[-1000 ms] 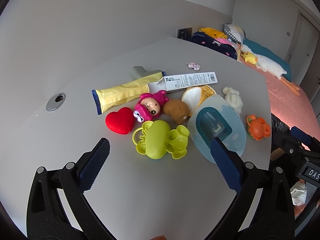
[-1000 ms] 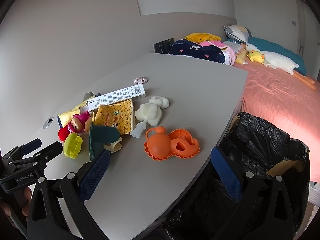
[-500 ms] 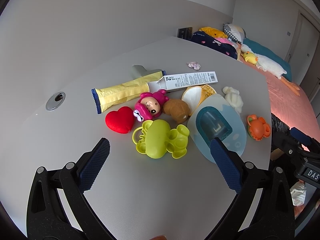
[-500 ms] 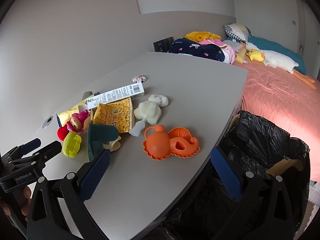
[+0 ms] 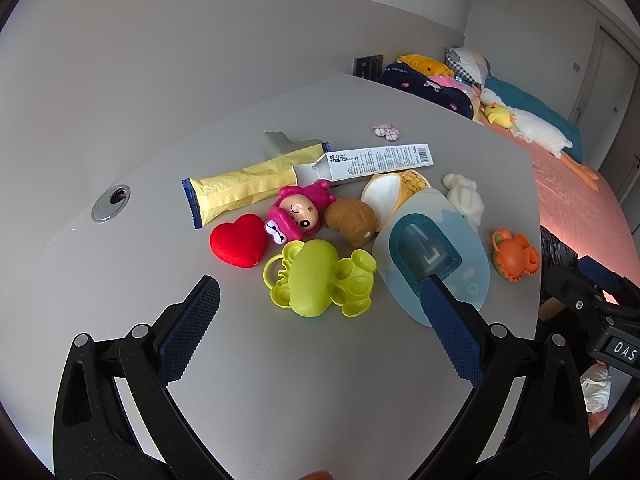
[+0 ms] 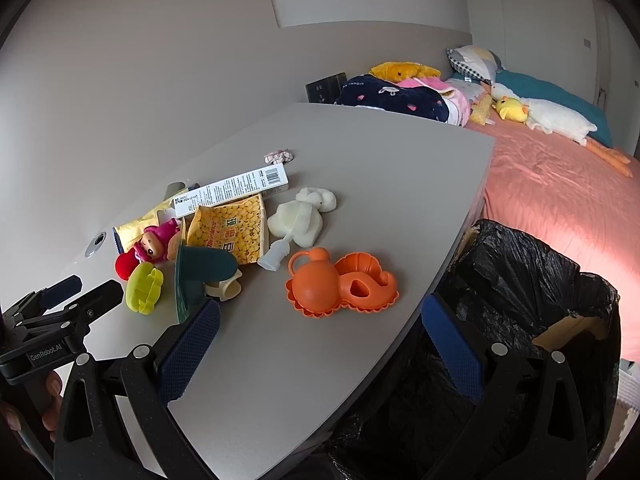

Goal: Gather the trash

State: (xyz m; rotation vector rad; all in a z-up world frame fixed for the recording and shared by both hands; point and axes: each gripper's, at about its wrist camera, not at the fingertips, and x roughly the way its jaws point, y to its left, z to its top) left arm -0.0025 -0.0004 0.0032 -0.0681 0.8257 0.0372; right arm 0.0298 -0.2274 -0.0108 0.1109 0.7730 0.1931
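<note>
Trash among toys, mid-desk point(image 5: 280, 380); both grippers apart and empty.
Left gripper point(image 5: 320, 306) and right gripper point(image 6: 320, 334) hover nearest; then three wrappers: one corn-print bag point(image 6: 234, 228), one long yellow packet point(image 5: 244, 190), one torn white carton point(image 5: 376, 162); black-lined bin point(image 6: 532, 280) off the right edge.

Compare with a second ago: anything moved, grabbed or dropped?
Barely. The right tool has eased slightly toward the table; the clutter sits a touch higher in its view. Nothing grabbed or released. The left tool stays put; both remain open and empty.
</note>
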